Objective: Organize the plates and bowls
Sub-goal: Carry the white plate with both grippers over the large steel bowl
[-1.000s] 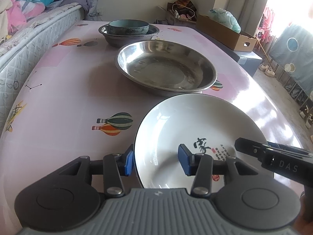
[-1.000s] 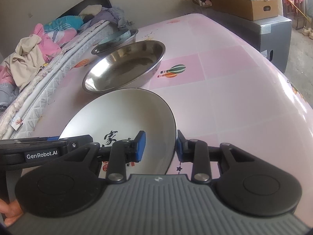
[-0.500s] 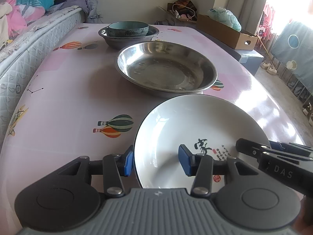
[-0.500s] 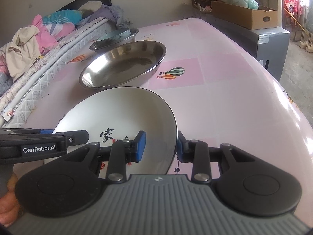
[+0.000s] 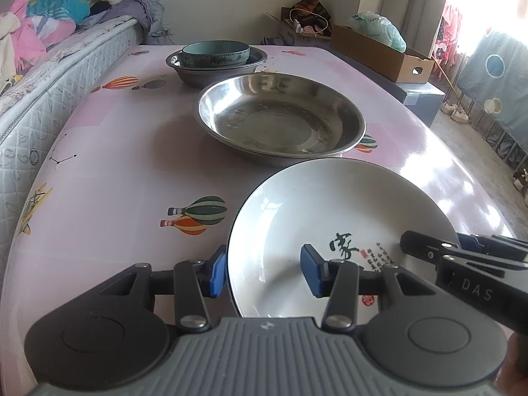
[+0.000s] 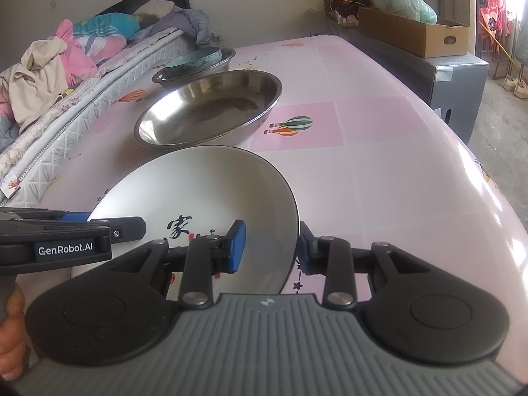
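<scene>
A white plate (image 5: 330, 204) with black characters is held low over the pink table, just in front of a wide steel bowl (image 5: 280, 122). My left gripper (image 5: 264, 274) is shut on its near left rim, one blue pad outside the edge and one inside. My right gripper (image 6: 270, 247) is shut on the plate's (image 6: 204, 191) near right rim in the same way. Each gripper shows in the other's view: the right gripper (image 5: 462, 254) and the left gripper (image 6: 66, 234). Farther back, a teal bowl (image 5: 214, 52) sits inside a dark grey basin (image 5: 198, 76).
The pink balloon-print table (image 5: 115, 165) runs alongside a quilted mattress (image 5: 39, 99) with piled clothes on the left. A cardboard box (image 5: 379, 52) stands on a grey cabinet at the back right. A person's hand (image 6: 10, 336) holds the left gripper's handle. The floor drops away on the right.
The right gripper has rolled slightly with the plate still in it. The plate keeps its place between both pairs of pads, and the bowls have not moved.
</scene>
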